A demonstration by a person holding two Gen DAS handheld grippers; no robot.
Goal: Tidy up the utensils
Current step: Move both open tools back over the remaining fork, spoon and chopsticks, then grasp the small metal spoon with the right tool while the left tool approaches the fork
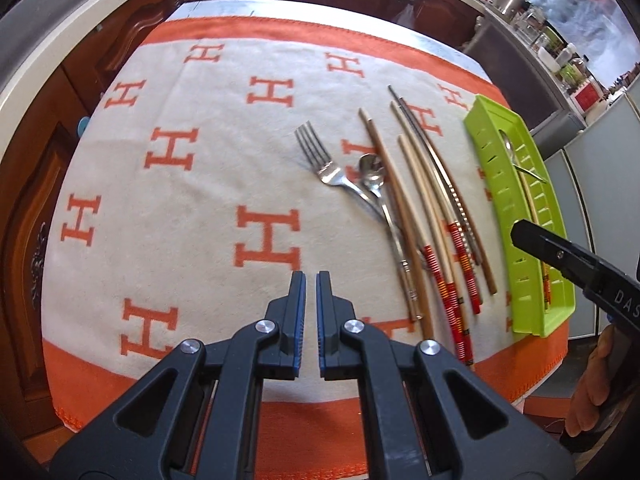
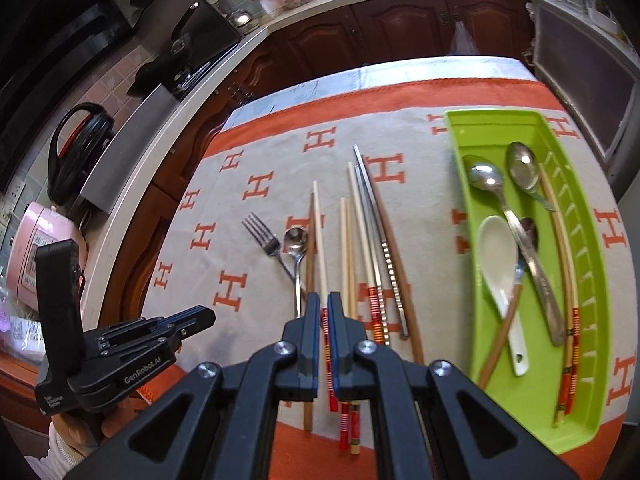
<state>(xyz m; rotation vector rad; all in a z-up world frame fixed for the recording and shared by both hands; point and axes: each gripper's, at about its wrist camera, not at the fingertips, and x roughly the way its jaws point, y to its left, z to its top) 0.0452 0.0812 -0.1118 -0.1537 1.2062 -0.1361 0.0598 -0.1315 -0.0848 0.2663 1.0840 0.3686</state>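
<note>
A: Start at the left. What is the left gripper (image 1: pixel 311 276) doing?

B: Its jaws are drawn together with only a thin slit between the blue pads, and nothing sits between them. It hangs over bare cloth (image 1: pixel 192 216), cream with orange H marks and an orange border. In the right wrist view the same tool (image 2: pixel 200 316) shows at about 8 o'clock, held in a hand (image 2: pixel 76 428).

A: And the loose utensils?

B: In the left wrist view they lie from 1 to 3 o'clock of those fingertips. First the fork (image 1: pixel 320 160), tines pointing away, then a small metal spoon (image 1: pixel 372 172) just beside it, their handles crossing. After that a spread of chopsticks (image 1: pixel 424 200): plain wooden ones, pale ones with red and orange banded ends, and a metal pair (image 2: pixel 380 248).

A: The right gripper (image 2: pixel 324 304)?

B: Closed as well, holding nothing. From its own camera the fingertips hover over the near ends of the chopsticks; whether they touch one I can't quite tell, since the fingers hide that spot.

A: And furthest right?

B: The green tray (image 2: pixel 456 128), at 2 o'clock of the right fingertips, lying on the cloth. Inside are two metal spoons (image 2: pixel 492 188), a white ceramic spoon (image 2: pixel 500 256), a wooden-handled piece partly under it, and a banded chopstick (image 2: pixel 568 280) along the slotted right wall
</note>
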